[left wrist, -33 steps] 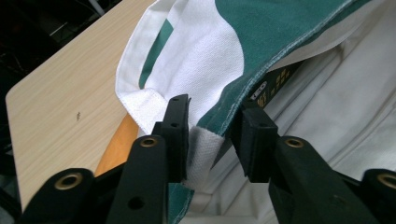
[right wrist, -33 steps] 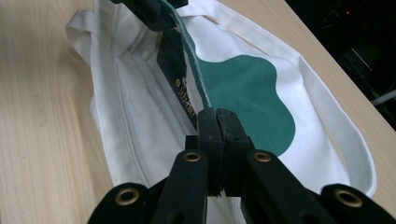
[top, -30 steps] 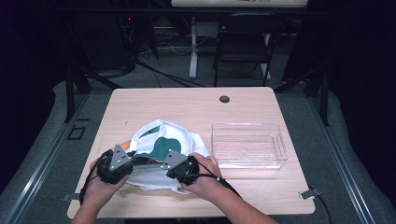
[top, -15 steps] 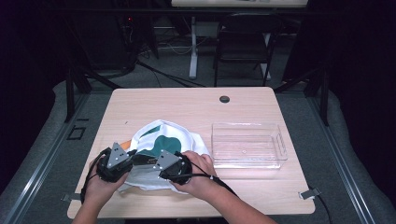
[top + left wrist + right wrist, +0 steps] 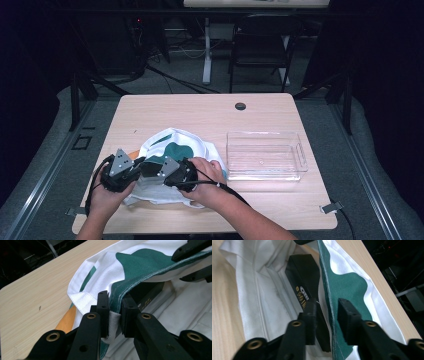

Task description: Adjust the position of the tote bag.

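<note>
in the high view a white cloth bag [image 5: 172, 167] with a dark green patch lies on the near left part of the wooden table [image 5: 200, 112], and both hands meet over its near edge: the left gripper [image 5: 131, 169] comes in from the left and the right gripper [image 5: 167, 172] sits just beside it, each with a grey three-cornered plate on top. a clear plastic tray [image 5: 265, 155] stands to the right of the bag, just beside it, and a small dark round hole [image 5: 240, 106] sits near the table's far edge. in the left gripper view the left gripper [image 5: 115, 312] has its jaws clamped on the bag's [image 5: 130, 267] green-and-white hem, the cloth pinched between the pads, and a black box [image 5: 147, 291] with gold print lies inside the bag's mouth behind them; an orange strip [image 5: 67, 320] shows at the bag's lower edge on the table [image 5: 32, 290]. in the right gripper view the right gripper [image 5: 329, 311] straddles the green edge of the bag [image 5: 347, 287]; its jaws have just been closing, the hem runs between them with a gap on either side, so it is not yet gripped. the black box [image 5: 305, 282] lies inside the bag on its white lining, touching the left jaw.
</note>
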